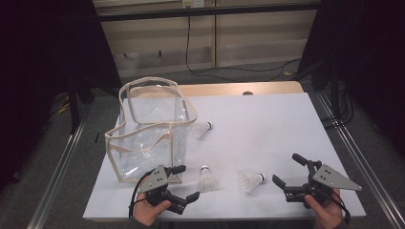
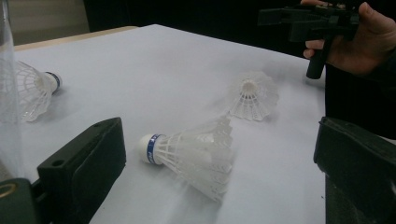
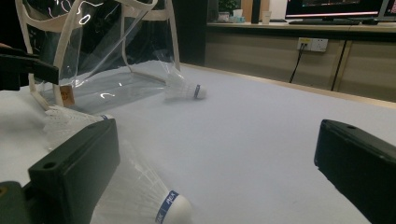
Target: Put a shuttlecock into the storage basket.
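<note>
1. The left tongs (image 1: 185, 182) sit at the near left edge of the bench (image 1: 267, 119), held in the person's left hand (image 1: 149, 210). Their jaws are spread wide and hold nothing; they touch nothing.
2. Just behind the left tongs stands a clear bag (image 1: 148, 133) with cream trim and handles, open at the top. A small orange tag is sewn to its corner in the right gripper view; the print on it is too small to read.
3. A first shuttlecock (image 1: 207, 178) lies just to the right of the left tongs. In the left gripper view it (image 2: 196, 156) lies between the spread jaws but apart from both, cork pointing to the left jaw. A blue band circles the cork; its white lettering is too blurred to read.
4. A second shuttlecock (image 1: 204, 129) lies farther back, close to the bag's right side.
5. A third shuttlecock (image 1: 251, 180) lies on its side near the front, between the two tongs, with its cork pointing right.
6. The right tongs (image 1: 289, 168) are held in the right hand (image 1: 325, 210) at the near right edge. Their jaws are also spread wide, empty, clear of the third shuttlecock. In the right gripper view that shuttlecock's (image 3: 140, 196) blue band carries white letters I cannot make out.
</note>
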A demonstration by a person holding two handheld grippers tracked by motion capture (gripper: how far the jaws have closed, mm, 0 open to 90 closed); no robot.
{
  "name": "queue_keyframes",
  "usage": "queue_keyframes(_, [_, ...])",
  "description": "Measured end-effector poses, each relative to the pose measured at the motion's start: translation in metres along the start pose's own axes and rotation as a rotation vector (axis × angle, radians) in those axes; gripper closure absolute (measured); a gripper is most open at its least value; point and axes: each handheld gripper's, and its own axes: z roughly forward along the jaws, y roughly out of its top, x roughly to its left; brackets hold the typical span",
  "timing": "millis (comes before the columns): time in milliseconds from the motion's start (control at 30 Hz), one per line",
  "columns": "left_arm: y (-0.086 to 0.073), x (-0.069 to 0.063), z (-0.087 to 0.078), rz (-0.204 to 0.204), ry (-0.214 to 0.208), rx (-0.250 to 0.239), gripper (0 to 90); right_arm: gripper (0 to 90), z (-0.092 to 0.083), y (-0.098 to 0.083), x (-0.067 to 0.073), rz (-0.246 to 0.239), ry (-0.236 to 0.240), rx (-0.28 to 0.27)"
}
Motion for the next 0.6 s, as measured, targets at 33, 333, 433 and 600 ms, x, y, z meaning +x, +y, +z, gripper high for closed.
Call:
queue_keyframes(33, [0.0, 0.0, 0.0, 0.0, 0.0, 0.0, 2.3, 0.0, 0.0, 0.0, 0.0, 0.0, 0.002, -0.001])
queue_keyframes(333, [0.002, -0.001, 0.007, -0.01, 0.03, 0.03, 3.8, 0.0, 0.0, 0.0, 0.0, 0.001, -0.001, -0.004])
queue_keyframes(433, [0.002, -0.001, 0.011, -0.012, 0.041, 0.047, 4.6, 0.0, 0.0, 0.0, 0.0, -0.003, -0.001, -0.003])
queue_keyframes(600, [0.004, -0.004, 0.017, 0.0, 0.045, 0.071, 5.9, 0.0, 0.0, 0.0, 0.0, -0.002, -0.001, -0.003])
